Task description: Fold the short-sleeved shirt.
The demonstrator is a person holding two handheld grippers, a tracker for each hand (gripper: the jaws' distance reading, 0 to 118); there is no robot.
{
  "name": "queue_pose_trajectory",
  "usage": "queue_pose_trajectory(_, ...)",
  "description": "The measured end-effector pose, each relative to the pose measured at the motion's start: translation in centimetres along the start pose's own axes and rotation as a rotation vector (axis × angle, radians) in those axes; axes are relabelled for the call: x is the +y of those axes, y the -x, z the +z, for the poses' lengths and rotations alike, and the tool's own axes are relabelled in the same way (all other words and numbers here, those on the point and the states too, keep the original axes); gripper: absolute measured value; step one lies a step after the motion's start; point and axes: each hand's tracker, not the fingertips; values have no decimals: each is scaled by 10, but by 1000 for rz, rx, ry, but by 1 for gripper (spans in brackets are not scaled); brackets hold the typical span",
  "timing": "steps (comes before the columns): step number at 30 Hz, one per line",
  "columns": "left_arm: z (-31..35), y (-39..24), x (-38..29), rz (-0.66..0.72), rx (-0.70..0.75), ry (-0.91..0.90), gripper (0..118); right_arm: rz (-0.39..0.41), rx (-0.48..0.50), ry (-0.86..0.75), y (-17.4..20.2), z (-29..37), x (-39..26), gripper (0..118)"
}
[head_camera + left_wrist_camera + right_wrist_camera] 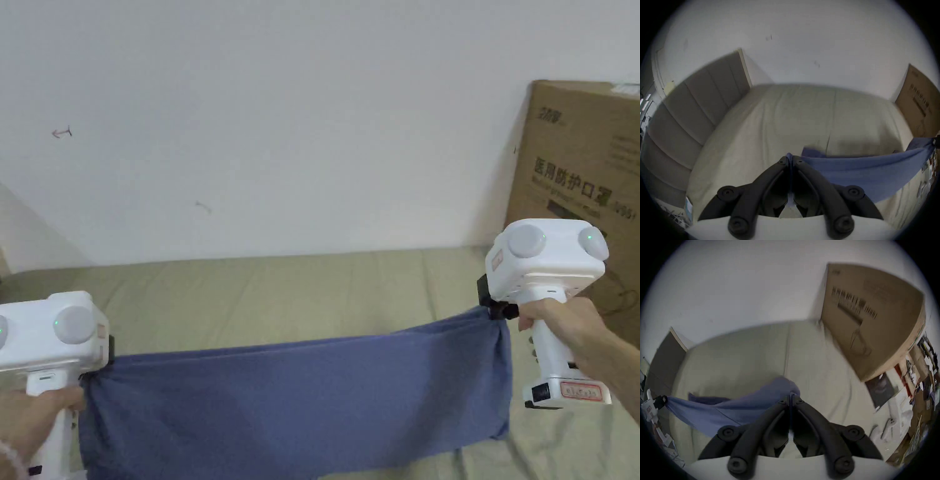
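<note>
The blue shirt (294, 400) hangs stretched above the bed (262, 300). The left gripper (790, 160) pinches one end, and the right gripper (790, 398) pinches the other end.

Head view: from above and behind both grippers, facing the wall (281, 125) across the bed (281, 294), a little downward; box (581, 169) at right edge.

Left gripper view: close behind its own jaws, low over the bed, facing the wall; headboard (693, 110) at left, box (919, 104) far right.

Right gripper view: same low setting, tilted; box (867, 313) near, upper right.

All three share the shirt (300, 400), bed, wall and box.
</note>
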Motion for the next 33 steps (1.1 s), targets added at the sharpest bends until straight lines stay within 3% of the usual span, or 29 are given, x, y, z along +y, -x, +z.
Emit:
queue_pose_trajectory(5,-43,6,-58,9,-1,84,3,7,12,102,-3,-58,-57,1)
queue_pose_trajectory(9,-40,20,-82,34,-29,126,3,-1,17,128,-7,-53,-89,1)
queue_pose_trajectory(16,29,44,-109,-15,-52,91,3,0,72,68,-28,27,-147,1)
queue_pose_trajectory(25,147,87,-241,-176,-42,89,3,23,116,57,-70,137,-315,1)
queue_pose_trajectory(30,187,115,-328,-175,-52,117,3,-115,156,111,-98,165,-405,1)
queue_pose_trajectory(33,200,129,-370,-152,-52,151,3,-121,159,117,-104,175,-446,1)
